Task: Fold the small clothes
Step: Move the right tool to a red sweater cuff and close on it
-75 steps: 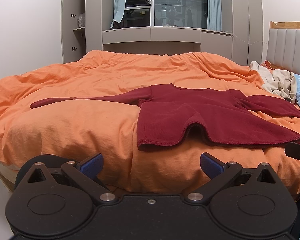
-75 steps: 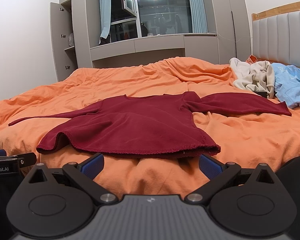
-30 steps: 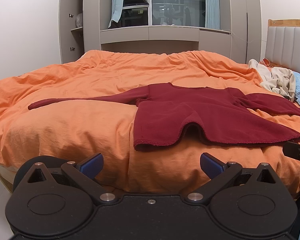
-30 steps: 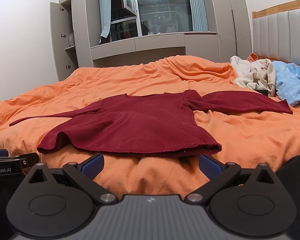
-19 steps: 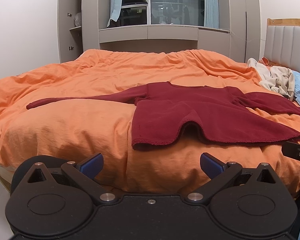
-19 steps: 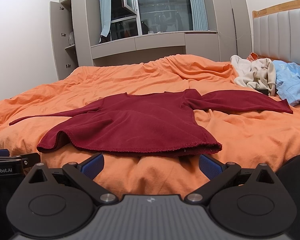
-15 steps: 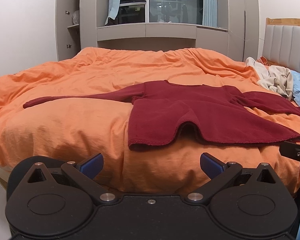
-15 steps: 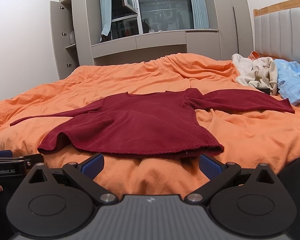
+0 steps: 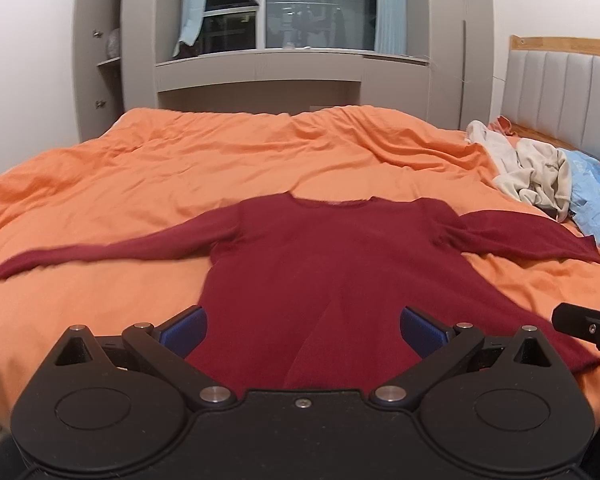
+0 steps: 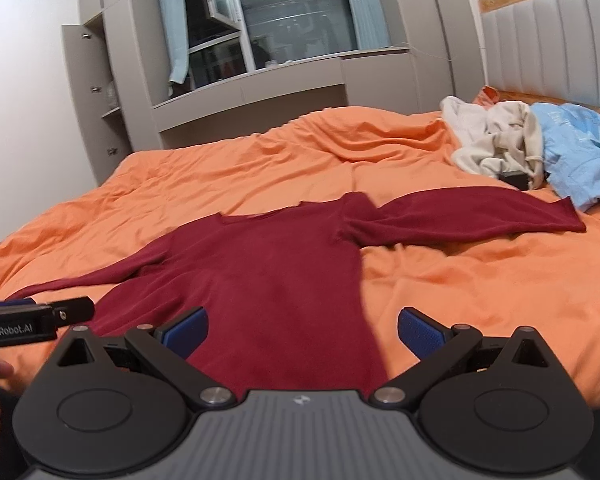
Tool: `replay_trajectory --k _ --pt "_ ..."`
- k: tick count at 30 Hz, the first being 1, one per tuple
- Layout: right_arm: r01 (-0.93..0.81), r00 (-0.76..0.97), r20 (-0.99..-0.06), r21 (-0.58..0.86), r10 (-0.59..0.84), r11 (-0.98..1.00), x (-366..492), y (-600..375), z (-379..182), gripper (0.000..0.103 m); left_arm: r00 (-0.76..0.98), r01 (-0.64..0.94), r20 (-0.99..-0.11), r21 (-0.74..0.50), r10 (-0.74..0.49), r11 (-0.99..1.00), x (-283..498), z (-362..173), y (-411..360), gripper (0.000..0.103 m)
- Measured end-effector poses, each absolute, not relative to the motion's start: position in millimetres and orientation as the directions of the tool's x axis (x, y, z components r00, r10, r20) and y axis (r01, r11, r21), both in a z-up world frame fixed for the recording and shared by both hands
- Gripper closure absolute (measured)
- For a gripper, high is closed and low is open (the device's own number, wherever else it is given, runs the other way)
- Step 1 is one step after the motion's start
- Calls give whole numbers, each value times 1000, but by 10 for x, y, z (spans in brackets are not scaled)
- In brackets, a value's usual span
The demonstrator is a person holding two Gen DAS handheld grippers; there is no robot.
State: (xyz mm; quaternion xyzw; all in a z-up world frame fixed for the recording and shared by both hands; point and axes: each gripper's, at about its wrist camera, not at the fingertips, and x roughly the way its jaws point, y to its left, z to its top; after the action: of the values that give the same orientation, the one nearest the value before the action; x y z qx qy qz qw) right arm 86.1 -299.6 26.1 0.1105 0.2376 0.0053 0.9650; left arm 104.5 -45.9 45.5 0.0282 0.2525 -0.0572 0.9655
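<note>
A dark red long-sleeved top (image 9: 332,272) lies flat on the orange duvet (image 9: 180,184), both sleeves spread out sideways, hem toward me. It also shows in the right wrist view (image 10: 268,276). My left gripper (image 9: 305,326) is open and empty, over the left part of the hem. My right gripper (image 10: 300,326) is open and empty, over the right part of the hem. The hem edge itself is hidden behind both gripper bodies. The right gripper's tip shows at the right edge of the left wrist view (image 9: 588,322).
A cream garment (image 9: 532,172) and a light blue one (image 9: 596,200) lie heaped at the right by the padded headboard (image 9: 560,92). Grey cupboards and a window (image 9: 300,12) stand beyond the far side of the bed.
Both grippers have risen and moved forward over the bed, so the top's hem now lies under them. Both stay open. The top has not moved.
</note>
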Motion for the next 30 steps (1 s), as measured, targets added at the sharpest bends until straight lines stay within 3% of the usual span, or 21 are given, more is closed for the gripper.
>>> replay_trajectory --k 11,15,20,24,30 --pt "238 896 -423 196 -137 951 1724 -4101 292 0 873 261 -446 87 -196 961 2115 525 -1152 0" --pt "336 865 -457 225 -205 915 2176 -4704 175 0 870 285 -445 104 -211 953 2543 467 -1381 0" --pt "438 816 -518 267 -256 858 2509 -5222 -80 0 843 304 -488 87 -225 949 3050 279 -1584 0" --pt "518 796 -534 359 -284 777 2610 -5614 -282 0 820 300 -527 67 -222 952 3310 69 -1640 0" --pt "650 731 -546 376 -408 661 2664 -6060 -484 0 775 247 -604 23 -183 969 3434 -189 -1557 0"
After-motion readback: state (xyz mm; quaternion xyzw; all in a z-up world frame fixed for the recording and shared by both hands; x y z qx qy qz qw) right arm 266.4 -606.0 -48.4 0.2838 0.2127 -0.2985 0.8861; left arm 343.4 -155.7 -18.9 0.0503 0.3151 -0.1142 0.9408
